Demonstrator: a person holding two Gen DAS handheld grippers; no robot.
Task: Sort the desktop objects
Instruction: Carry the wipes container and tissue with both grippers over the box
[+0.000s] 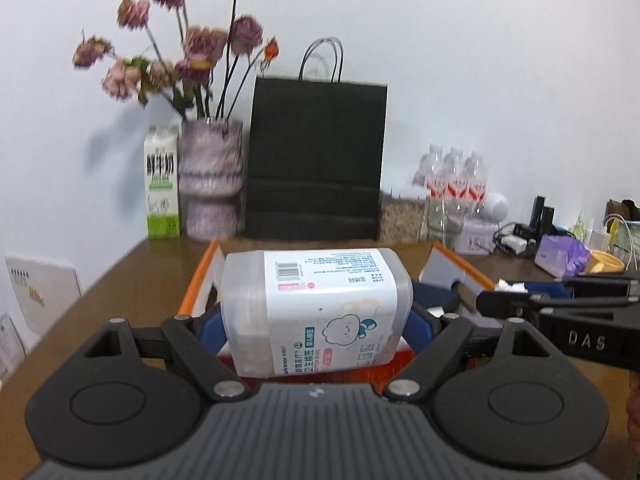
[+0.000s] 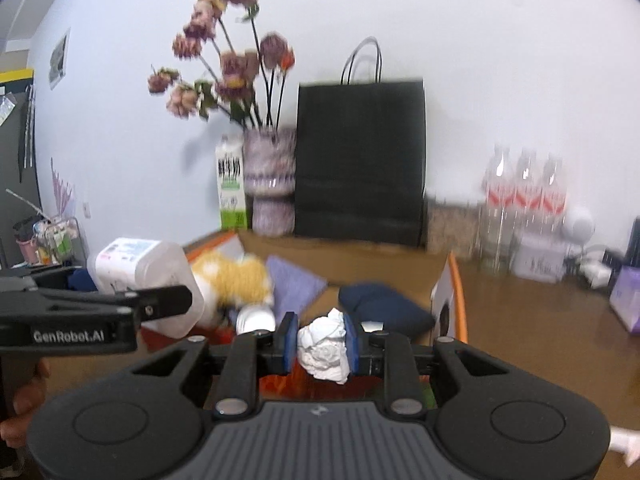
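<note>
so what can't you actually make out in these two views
- Left wrist view: the box floor under the cotton swab tub, hidden by the tub and left gripper.
- Right wrist view: what lies beneath the crumpled tissue, hidden by the right gripper.
- Both views: the milk carton print, blurred.
- Right wrist view: the water bottles, blurred.

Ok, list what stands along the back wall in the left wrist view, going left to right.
Milk carton → patterned vase of dried flowers → black paper bag → pack of water bottles → small white round device.
</note>
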